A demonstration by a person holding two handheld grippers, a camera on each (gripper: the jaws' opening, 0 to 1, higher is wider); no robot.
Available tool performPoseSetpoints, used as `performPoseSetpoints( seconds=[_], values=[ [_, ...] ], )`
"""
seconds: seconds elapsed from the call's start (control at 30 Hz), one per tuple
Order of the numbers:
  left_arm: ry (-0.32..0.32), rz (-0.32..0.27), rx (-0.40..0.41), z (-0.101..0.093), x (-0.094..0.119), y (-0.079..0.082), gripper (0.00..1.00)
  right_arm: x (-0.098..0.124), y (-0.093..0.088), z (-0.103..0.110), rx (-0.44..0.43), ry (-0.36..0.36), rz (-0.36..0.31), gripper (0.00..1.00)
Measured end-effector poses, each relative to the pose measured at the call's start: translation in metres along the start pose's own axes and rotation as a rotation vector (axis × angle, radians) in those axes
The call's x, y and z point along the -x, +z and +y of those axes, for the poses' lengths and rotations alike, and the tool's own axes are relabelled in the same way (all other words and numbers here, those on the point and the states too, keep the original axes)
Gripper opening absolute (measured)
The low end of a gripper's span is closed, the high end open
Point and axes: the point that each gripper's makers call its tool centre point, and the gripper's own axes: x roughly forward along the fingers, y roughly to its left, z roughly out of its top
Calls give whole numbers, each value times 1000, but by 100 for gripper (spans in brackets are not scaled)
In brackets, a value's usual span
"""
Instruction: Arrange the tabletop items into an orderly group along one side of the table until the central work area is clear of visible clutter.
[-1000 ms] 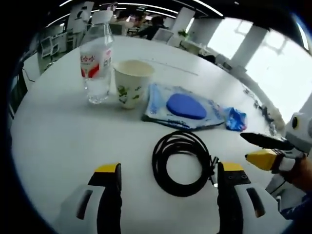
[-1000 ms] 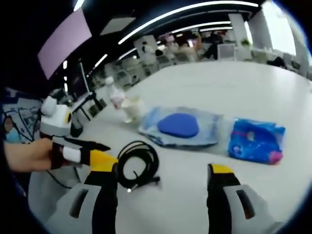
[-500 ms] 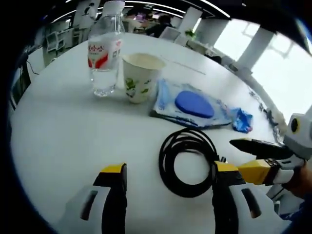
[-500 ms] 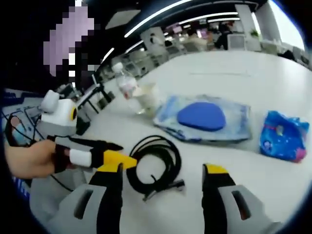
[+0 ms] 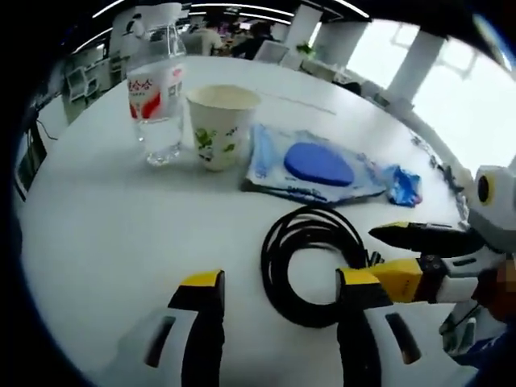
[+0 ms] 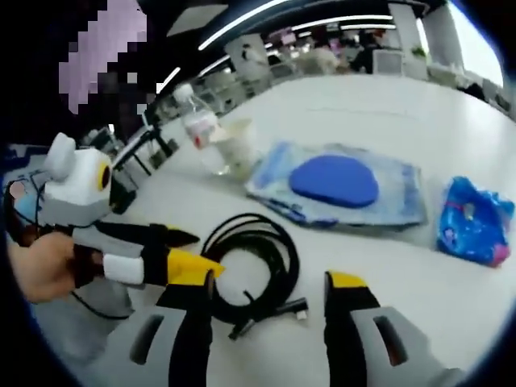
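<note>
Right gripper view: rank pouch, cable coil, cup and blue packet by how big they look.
1. Pouch
2. Cable coil, nearer the camera, so real size unsure
3. Blue packet
4. Cup, farthest away, so likely understated

Bare table (image 5: pixel 97 210) left of the coiled cable (image 5: pixel 310 262), bottle (image 5: pixel 155 89), cup (image 5: pixel 218 125), blue pouch (image 5: pixel 318 165) lined beyond

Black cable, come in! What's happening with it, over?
Both grippers open: left gripper, right gripper. Coiled black cable flat on table, ungrabbed, between both sets of jaws. Nothing blocking it.
</note>
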Motion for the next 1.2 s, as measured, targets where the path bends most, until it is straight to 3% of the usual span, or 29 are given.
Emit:
performPoseSetpoints(
  seconds=[0.23,0.43,0.5,0.63,0.7,0.77,0.9,1.0,1.2],
  values=[
    [52,-7,-45,2,-1,-3,37,-7,-3,3,37,-22,23,41],
    [51,-17,-76,-1,-2,-4,31,-9,-10,-1,53,-50,58,30],
    [47,-20,-81,-2,-3,-4,26,-10,-13,0,67,-46,71,24],
    [58,-12,-85,-3,-6,-4,18,-11,-13,2,60,-52,75,23],
    [71,-3,-76,2,-4,-5,13,-9,-14,-5,65,-85,91,16],
    [49,-10,0,3,-4,-5,12,-10,-8,-6,36,-63,70,12],
    [56,-9,-13,5,-2,-3,7,-9,-4,-3,-17,-34,65,4],
    [15,-29,74,2,3,3,5,-4,-4,-6,-42,-42,62,1],
    [-24,-60,48,-10,14,16,4,15,12,-11,-137,-35,-8,0]
  ],
)
